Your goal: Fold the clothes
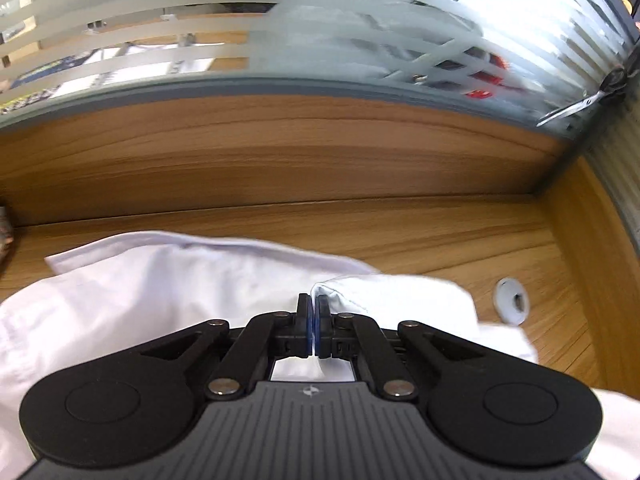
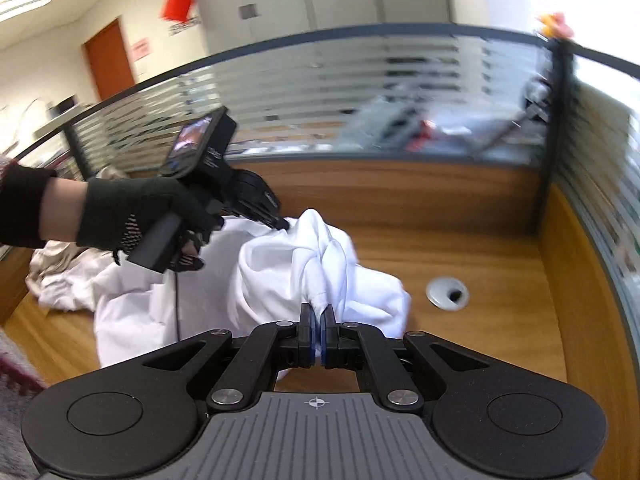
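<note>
Both claws are on one white shirt (image 2: pixel 280 276), bunched on the desk (image 2: pixel 460 240) toward its back edge, left of the round cable hole (image 2: pixel 447 293). I see the right claw (image 2: pixel 319 312) clamped on a twisted fold, fabric pinched between its blue pads. Left claw (image 2: pixel 284 224) bites the top of the bunch from the left, jaws together on cloth; a black-gloved hand (image 2: pixel 132 216) holds it. More pale clothes (image 2: pixel 60 276) are heaped toward the left edge. Striped glass partition (image 2: pixel 360 92) runs behind the desk.
</note>
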Demonstrator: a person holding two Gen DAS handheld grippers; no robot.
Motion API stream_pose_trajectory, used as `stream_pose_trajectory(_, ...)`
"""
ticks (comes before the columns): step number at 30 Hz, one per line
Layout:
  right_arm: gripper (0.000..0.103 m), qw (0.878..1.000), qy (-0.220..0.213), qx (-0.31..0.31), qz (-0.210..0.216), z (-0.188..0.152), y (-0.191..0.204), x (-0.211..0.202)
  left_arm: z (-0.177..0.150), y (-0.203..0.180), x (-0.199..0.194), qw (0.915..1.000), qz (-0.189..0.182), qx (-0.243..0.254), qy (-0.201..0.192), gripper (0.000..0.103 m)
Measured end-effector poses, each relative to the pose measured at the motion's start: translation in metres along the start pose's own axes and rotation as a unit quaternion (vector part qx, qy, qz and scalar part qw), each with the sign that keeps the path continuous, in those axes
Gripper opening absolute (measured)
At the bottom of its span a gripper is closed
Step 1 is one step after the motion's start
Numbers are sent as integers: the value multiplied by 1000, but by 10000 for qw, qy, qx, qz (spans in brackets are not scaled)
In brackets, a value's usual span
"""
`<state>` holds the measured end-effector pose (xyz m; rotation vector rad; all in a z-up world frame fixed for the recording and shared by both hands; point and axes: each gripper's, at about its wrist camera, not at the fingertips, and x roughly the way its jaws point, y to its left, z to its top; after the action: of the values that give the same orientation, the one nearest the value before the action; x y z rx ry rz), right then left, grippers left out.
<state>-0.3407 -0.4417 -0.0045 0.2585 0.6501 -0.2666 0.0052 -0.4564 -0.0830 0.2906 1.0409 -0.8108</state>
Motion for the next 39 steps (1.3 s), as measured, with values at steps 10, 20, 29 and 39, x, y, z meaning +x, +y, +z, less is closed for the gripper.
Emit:
stream_pose_trajectory(10,5,9950,171,-969,183,17,73,6,-24,41,-92,9950,-795,-171,-576,43)
stream_pose_trajectory(20,5,9840,306,-1734,-272,12,169,25,-89,73,-199,9827,-1780,-146,-491,57)
stream_pose_trajectory(29,6,9702,452,-2320,-528,-8,249,44,-132,97,-195,9724,-2315,-30,278,61)
stream_pose_trajectory(39,11,9621,564,-2473,-999,-25,283,58,-138,111,-163,9631,-2623,134,580,1)
